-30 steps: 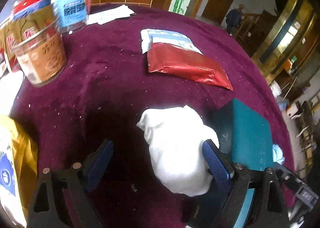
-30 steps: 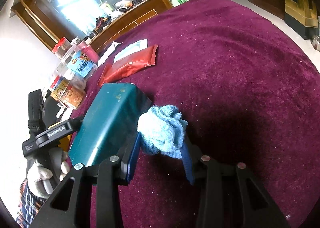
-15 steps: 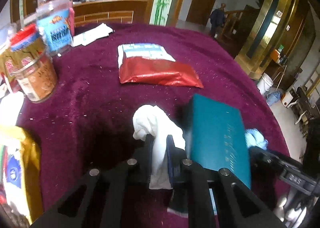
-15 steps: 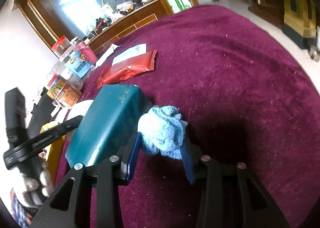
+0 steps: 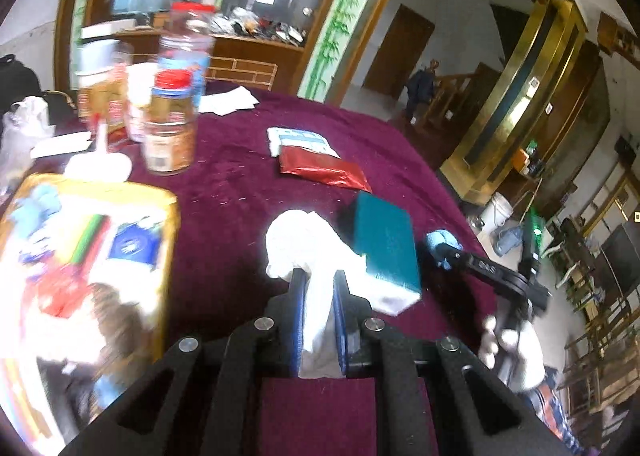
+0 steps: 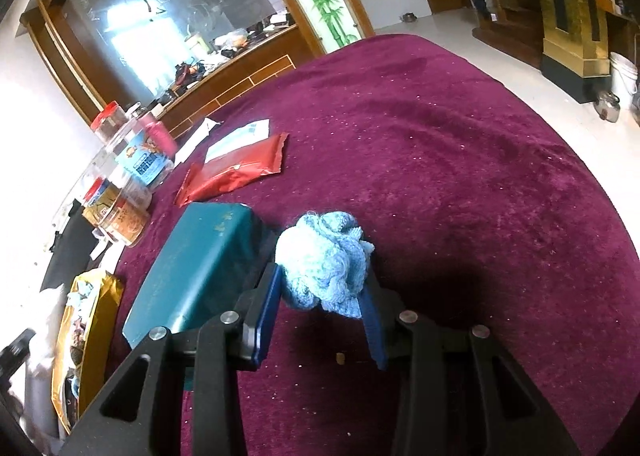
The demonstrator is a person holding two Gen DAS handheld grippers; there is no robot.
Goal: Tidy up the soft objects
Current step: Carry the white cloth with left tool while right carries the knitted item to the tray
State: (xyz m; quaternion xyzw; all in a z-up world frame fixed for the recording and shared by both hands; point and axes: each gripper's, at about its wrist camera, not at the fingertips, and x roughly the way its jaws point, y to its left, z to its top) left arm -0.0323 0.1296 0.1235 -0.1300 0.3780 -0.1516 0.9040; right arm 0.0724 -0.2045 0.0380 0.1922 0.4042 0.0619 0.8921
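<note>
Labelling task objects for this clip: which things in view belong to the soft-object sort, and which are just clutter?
In the job:
- white cloth, clamped in the left gripper
- blue knit, between the right gripper jaws

Lying about:
- teal box
- red pouch
- jars
- gold bag
- papers

Your left gripper (image 5: 317,310) and right gripper (image 6: 320,308): matte black linkage arms, silver round screw heads, blue pads on the jaws. You're wearing a white glove (image 5: 516,352) and a plaid sleeve (image 5: 548,404).
</note>
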